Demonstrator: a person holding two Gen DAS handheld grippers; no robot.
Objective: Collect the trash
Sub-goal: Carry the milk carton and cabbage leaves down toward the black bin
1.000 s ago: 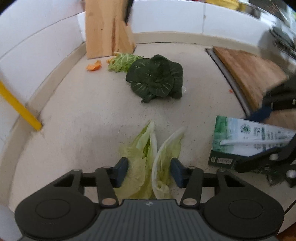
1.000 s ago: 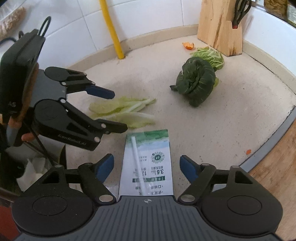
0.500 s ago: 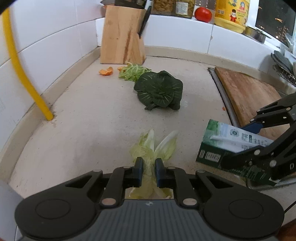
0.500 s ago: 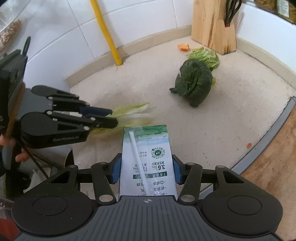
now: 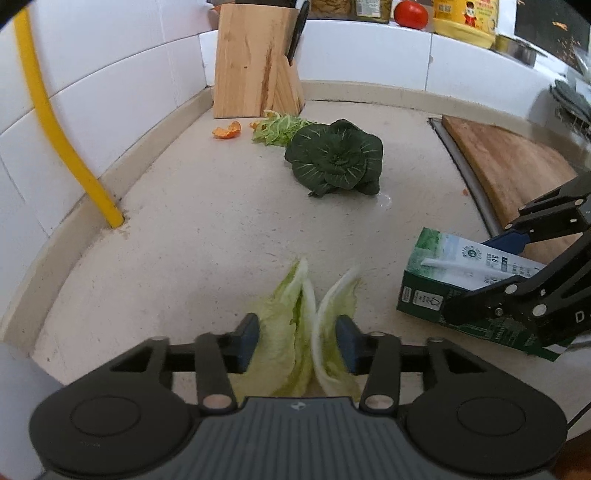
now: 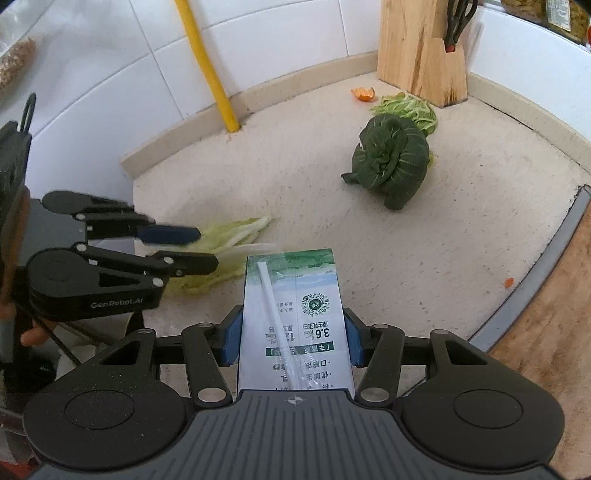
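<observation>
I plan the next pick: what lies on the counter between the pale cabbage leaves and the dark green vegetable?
Nothing: in the left wrist view, bare counter separates the cabbage leaves from the dark green vegetable.

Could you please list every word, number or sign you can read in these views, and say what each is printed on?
"3.6": on the milk carton, upside down in the right wrist view.
"GenRobot.AI": on the side of the left tongs.
Round green seal and Chinese lines on the carton: too small to read.
Yellow bottle label on the back ledge: picture only, no readable text.
</observation>
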